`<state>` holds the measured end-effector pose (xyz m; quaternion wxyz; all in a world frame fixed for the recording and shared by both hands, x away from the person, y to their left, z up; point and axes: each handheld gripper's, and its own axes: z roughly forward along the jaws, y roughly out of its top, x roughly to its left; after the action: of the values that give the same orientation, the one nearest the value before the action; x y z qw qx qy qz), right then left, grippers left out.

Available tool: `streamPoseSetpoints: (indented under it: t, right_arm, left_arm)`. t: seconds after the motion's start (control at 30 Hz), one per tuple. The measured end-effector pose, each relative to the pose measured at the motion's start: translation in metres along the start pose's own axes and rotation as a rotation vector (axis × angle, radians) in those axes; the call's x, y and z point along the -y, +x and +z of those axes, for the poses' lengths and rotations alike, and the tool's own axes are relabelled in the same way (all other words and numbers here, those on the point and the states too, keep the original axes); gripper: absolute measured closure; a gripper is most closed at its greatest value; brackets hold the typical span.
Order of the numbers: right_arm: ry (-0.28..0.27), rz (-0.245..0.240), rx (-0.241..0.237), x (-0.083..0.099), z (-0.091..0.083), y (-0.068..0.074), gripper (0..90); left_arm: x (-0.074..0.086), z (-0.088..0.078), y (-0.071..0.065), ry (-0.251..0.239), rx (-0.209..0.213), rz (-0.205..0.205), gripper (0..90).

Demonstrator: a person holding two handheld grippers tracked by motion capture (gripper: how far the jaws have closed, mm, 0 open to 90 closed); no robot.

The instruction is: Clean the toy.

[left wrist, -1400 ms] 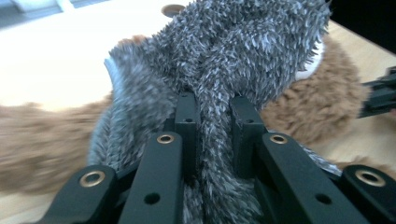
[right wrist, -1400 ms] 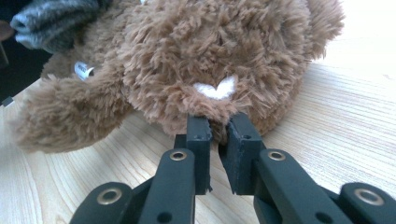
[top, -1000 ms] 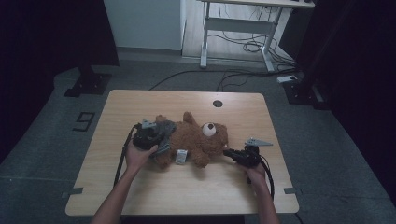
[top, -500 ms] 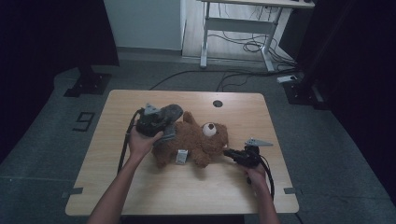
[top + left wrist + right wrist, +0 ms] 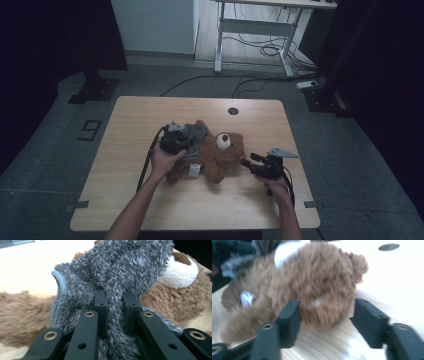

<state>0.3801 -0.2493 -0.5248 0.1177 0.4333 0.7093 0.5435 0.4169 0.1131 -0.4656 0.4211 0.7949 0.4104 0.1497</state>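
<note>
A brown teddy bear lies on the wooden table, its white muzzle facing up. My left gripper is over the bear's body, shut on a grey fuzzy cloth. In the left gripper view its jaws pinch a fold of that grey cloth, with the bear behind it. My right gripper is at the bear's right side. Its jaws have just been opening and now stand apart on either side of the bear's head, not pressing on it.
A round cable hole sits near the table's far edge. A white tag hangs from the bear. Beyond the table stand a metal desk frame and floor cables. Bare wood lies in front of the bear.
My left hand lifted the grey cloth away from the table's left side and carried it right, over the bear's body toward the head. The right hand stayed put.
</note>
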Motion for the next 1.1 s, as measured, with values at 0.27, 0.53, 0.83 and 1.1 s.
streamPoseSetpoints:
  t: [0.27, 0.53, 0.83, 1.1]
  right_arm:
    - [0.006, -0.016, -0.030, -0.014, 0.008, 0.019, 12.9]
    - [0.109, -0.009, -0.019, -0.006, 0.037, 0.024, 2.3]
    - [0.127, -0.040, -0.057, 0.003, 0.044, 0.025, 32.6]
    - [0.110, -0.097, -0.020, 0.012, 0.038, 0.031, 37.9]
  left_arm:
    - [0.031, -0.017, -0.017, -0.048, 0.040, 0.018, 77.6]
    - [0.037, -0.020, -0.020, -0.064, 0.044, 0.011, 77.5]
    - [0.031, -0.029, -0.023, -0.067, 0.059, -0.024, 77.0]
    - [-0.013, -0.022, -0.058, -0.095, 0.108, 0.049, 76.6]
